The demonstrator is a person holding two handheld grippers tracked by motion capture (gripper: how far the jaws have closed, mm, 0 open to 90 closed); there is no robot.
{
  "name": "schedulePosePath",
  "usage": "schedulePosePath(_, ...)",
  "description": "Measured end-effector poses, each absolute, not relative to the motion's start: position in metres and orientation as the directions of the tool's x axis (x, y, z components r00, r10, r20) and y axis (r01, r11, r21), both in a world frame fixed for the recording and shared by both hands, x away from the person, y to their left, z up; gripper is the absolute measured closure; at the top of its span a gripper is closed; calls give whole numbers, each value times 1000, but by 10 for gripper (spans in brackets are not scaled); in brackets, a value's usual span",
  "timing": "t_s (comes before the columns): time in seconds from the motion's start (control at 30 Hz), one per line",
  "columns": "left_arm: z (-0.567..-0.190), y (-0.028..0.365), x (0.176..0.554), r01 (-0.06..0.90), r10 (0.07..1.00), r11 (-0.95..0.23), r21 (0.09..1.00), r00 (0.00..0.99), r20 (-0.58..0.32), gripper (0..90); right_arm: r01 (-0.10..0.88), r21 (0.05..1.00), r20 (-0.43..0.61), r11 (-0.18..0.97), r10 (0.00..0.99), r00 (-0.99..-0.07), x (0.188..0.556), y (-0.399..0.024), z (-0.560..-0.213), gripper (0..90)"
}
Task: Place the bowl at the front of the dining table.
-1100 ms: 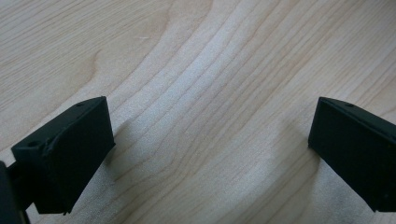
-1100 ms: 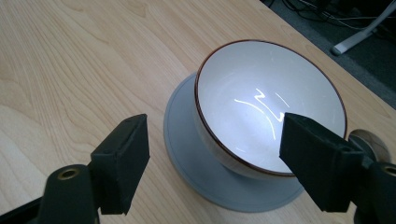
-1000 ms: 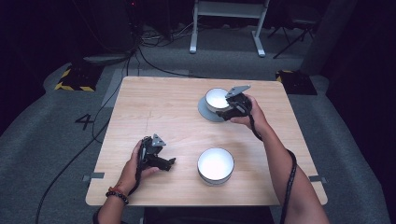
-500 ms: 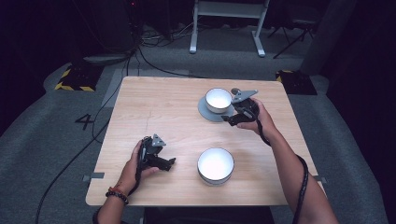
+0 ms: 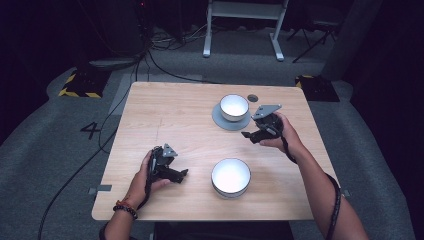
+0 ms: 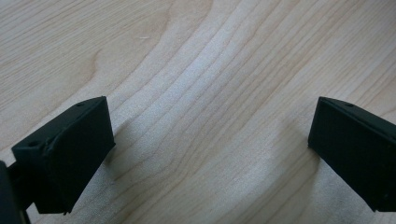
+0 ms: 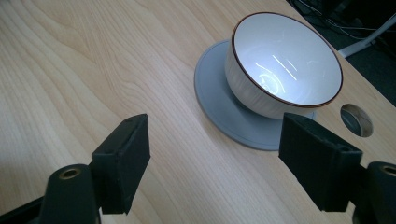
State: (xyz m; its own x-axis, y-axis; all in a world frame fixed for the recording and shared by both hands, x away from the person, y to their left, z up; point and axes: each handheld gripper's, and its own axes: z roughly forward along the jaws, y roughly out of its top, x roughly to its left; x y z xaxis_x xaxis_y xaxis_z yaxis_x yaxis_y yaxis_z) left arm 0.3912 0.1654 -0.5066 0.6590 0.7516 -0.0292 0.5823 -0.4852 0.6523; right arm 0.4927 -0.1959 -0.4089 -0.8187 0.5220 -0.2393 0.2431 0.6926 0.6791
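A small white bowl (image 5: 234,106) with a dark rim stands on a grey saucer (image 5: 220,120) at the back middle of the wooden table (image 5: 165,115). My right gripper (image 5: 247,135) hovers just right of the saucer, apart from it, open and holding nothing. The right gripper view looks past its wide-apart jaws (image 7: 215,158) at that bowl (image 7: 285,65) and saucer (image 7: 224,107) a short way ahead. My left gripper (image 5: 183,174) rests low at the front left, open and pointing right. Between its jaws (image 6: 210,149) lies bare wood.
A larger white bowl (image 5: 230,176) sits near the front edge, just right of the left gripper. A round hole (image 7: 356,119) is cut in the tabletop behind the saucer. Cables and a metal stand base (image 5: 243,30) lie on the dark floor beyond the table.
My right gripper has drawn back from the small bowl, to the right and toward the person, jaws still apart. The bowl stays on its saucer. The left hand has kept still.
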Motion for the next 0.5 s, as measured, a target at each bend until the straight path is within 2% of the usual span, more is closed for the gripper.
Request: schedulePosePath(0.5, -507, 165, 391, 583, 751, -485, 652, 659, -30, 4, 230, 666, -253, 710, 505, -825, 468, -215, -409, 251)
